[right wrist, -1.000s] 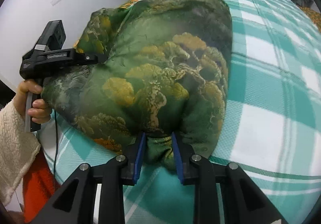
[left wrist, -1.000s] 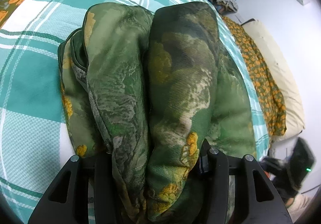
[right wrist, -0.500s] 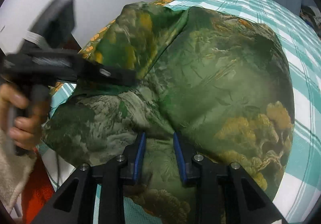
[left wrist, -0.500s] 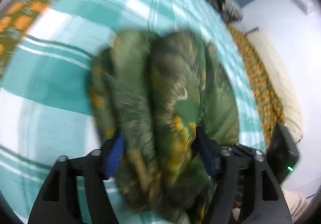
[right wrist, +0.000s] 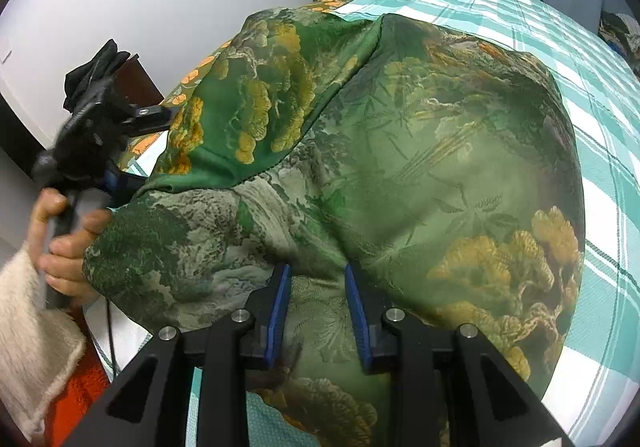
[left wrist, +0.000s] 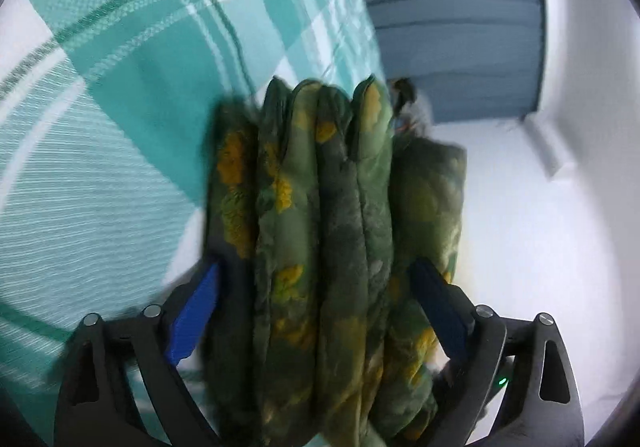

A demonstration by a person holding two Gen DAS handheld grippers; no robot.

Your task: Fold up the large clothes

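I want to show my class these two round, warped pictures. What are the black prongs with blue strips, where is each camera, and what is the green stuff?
No robot here: a person holds a hand gripper in each hand, each carrying a wide-angle camera looking along its two prongs. In the left camera's picture, the left gripper clamps a thick bundle of folds of the green patterned garment. In the right camera's picture, the right gripper pinches a fold of that garment, which lies over the teal checked bedspread. At its left edge you see the other gripper, held by the person's left hand.
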